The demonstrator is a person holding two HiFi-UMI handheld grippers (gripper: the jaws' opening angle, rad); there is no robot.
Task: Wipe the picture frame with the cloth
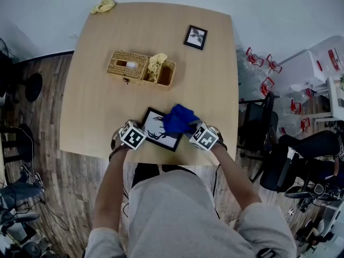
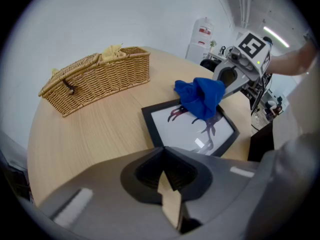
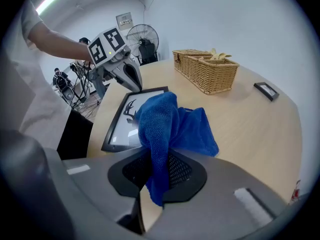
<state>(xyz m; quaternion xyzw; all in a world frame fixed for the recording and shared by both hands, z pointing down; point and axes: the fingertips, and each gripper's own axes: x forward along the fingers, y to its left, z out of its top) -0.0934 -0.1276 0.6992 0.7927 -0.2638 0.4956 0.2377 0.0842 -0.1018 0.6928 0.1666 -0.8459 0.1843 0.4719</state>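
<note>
A black picture frame (image 1: 159, 137) with a dark antler print lies flat near the table's front edge. A blue cloth (image 1: 180, 120) is bunched on its right part. My right gripper (image 1: 193, 130) is shut on the cloth, which hangs out between its jaws (image 3: 170, 124). My left gripper (image 1: 144, 137) sits at the frame's left corner with its jaws together and nothing between them; in the right gripper view its tips (image 3: 134, 84) meet the frame's edge (image 3: 120, 129). The left gripper view shows the frame (image 2: 185, 134) just ahead, with the cloth (image 2: 200, 96) on it.
A wicker basket (image 1: 141, 67) with a lidded half and a yellow cloth stands mid-table. A small black frame (image 1: 195, 37) lies at the back right, and another yellow cloth (image 1: 103, 5) at the back left corner. Office chairs (image 1: 301, 155) stand to the right.
</note>
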